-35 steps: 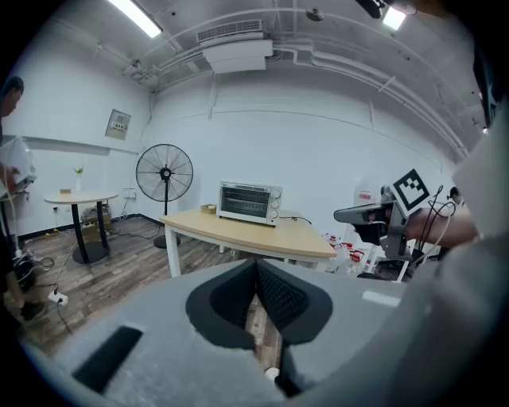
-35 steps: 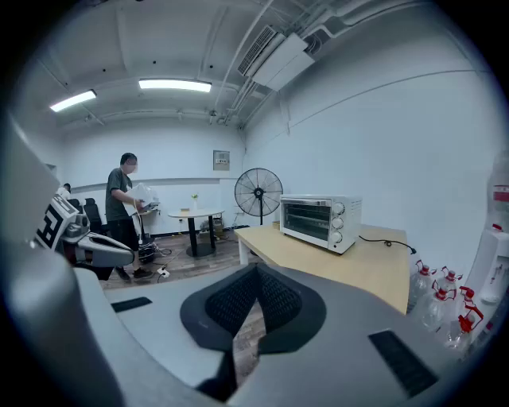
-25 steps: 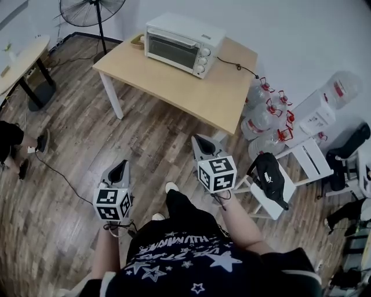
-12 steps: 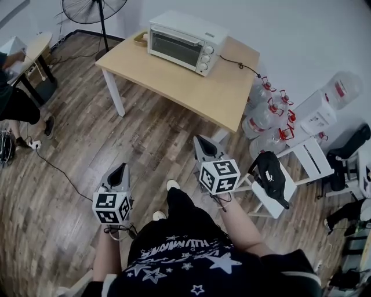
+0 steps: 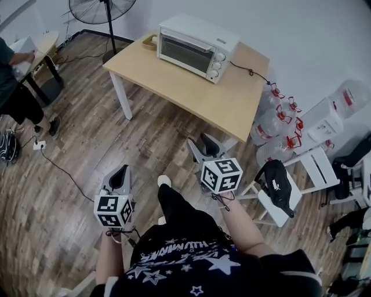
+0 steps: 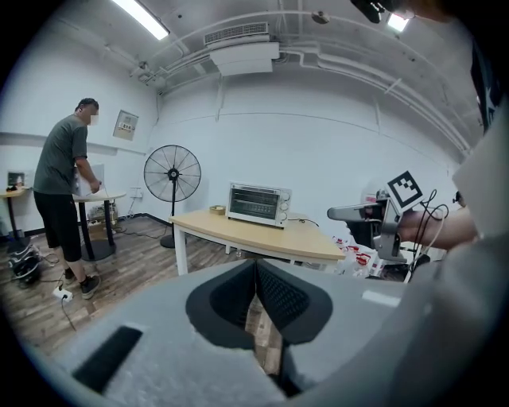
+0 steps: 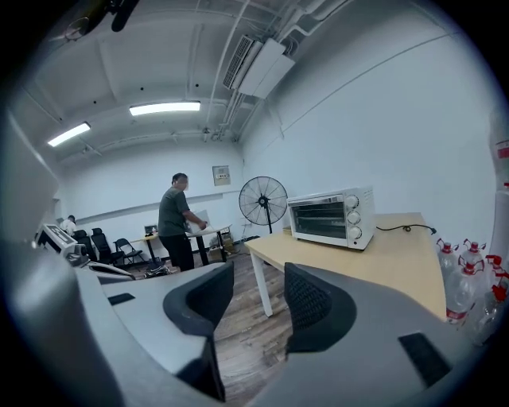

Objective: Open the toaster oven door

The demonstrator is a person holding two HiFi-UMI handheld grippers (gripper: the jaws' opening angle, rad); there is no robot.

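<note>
A person (image 5: 13, 81) is seen at far left by a side desk, not involved. A fan (image 5: 102, 8) stands at the back, left of the table (image 5: 223, 101).

The left gripper (image 5: 119, 176) is held low over the wood floor (image 5: 75, 145). Its jaws are pressed together in the left gripper view, with nothing between them.

The toaster oven (image 5: 197, 40) is set at the far end of the table, near the wall. Its door (image 5: 183, 53) is closed and faces out over the tabletop toward the grippers. The door's long axis runs side to side. It is judged to hinge at the bottom, so the pull would be taken at the top edge; no handle detail can be made out.

The right gripper (image 5: 206, 145) is held ahead of the left one, and its jaws are opening with only floor seen between them. It is nearer the oven and almost in line with it in the head view. The oven lies straight ahead and well apart from both grippers, with most of the table between. In the right gripper view the oven (image 7: 330, 217) sits right of the jaws, so a slight rightward turn is judged necessary. The task is not yet started, and approach is judged the step in hand.

Water bottles (image 5: 272, 119) and a chair (image 5: 272, 206) are seen at right, clear of the path.
</note>
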